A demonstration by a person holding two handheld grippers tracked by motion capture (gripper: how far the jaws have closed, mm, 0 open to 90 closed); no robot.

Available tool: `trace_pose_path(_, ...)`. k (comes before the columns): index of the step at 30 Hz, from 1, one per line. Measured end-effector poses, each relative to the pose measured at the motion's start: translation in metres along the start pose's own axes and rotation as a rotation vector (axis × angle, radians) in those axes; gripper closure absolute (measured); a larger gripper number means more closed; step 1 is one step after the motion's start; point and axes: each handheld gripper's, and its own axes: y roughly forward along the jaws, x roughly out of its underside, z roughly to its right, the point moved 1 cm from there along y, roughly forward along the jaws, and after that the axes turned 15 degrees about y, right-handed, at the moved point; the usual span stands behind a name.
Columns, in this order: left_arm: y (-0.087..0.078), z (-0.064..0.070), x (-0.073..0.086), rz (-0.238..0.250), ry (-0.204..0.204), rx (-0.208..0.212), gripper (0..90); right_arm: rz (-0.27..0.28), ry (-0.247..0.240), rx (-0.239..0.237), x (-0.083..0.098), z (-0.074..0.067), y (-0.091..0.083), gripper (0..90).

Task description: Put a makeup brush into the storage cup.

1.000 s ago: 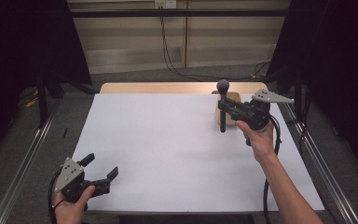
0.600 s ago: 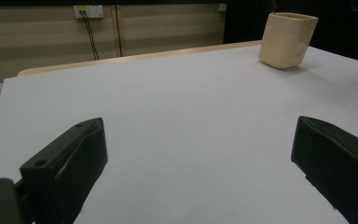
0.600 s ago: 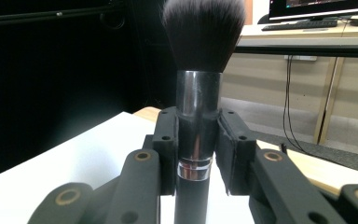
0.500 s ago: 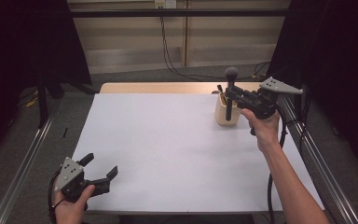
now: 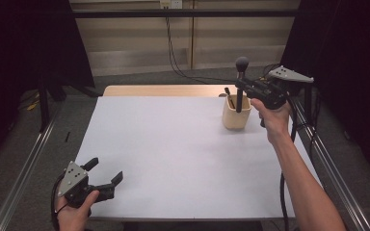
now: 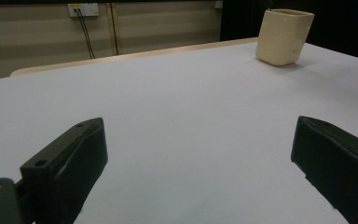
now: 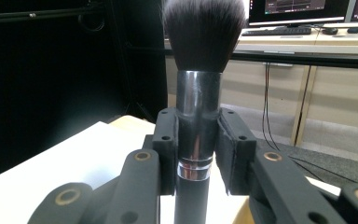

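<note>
My right gripper [image 5: 241,86] is shut on a black makeup brush [image 5: 240,98] and holds it upright, bristles on top. In the right gripper view both pads press on the silver ferrule of the brush [image 7: 198,100]. The handle's lower end stands at the mouth of a beige cup [image 5: 235,119] at the back right of the table; I cannot tell whether it is inside. A dark stick [image 5: 227,91] pokes out of the cup. My left gripper [image 5: 105,170] is open at the front left, low over the sheet, and the cup [image 6: 283,37] stands far beyond its jaws.
A white sheet [image 5: 173,154] covers the table, with a wooden strip [image 5: 164,90] bare at the back. Metal rails [image 5: 24,173] run along both sides. Cables [image 5: 171,43] hang on the back wall. The right gripper's cable [image 5: 283,187] trails beside the forearm.
My right gripper has carried the brush up and to the right, from beside the cup to over its mouth. The left gripper has stayed put.
</note>
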Motion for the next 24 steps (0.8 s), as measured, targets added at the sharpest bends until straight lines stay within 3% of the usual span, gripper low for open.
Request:
trace_pose_path(12, 0.000, 0.000, 0.000, -0.003, 0.012, 0.008, 4.0, -0.002, -0.002, 0.066, -0.006, 0.019, 0.018, 71.8)
trace_pose_path(24, -0.001, 0.001, 0.000, 0.005, 0.001, 0.002, 4.0, -0.001, -0.028, 0.095, -0.007, 0.030, 0.037, 71.8)
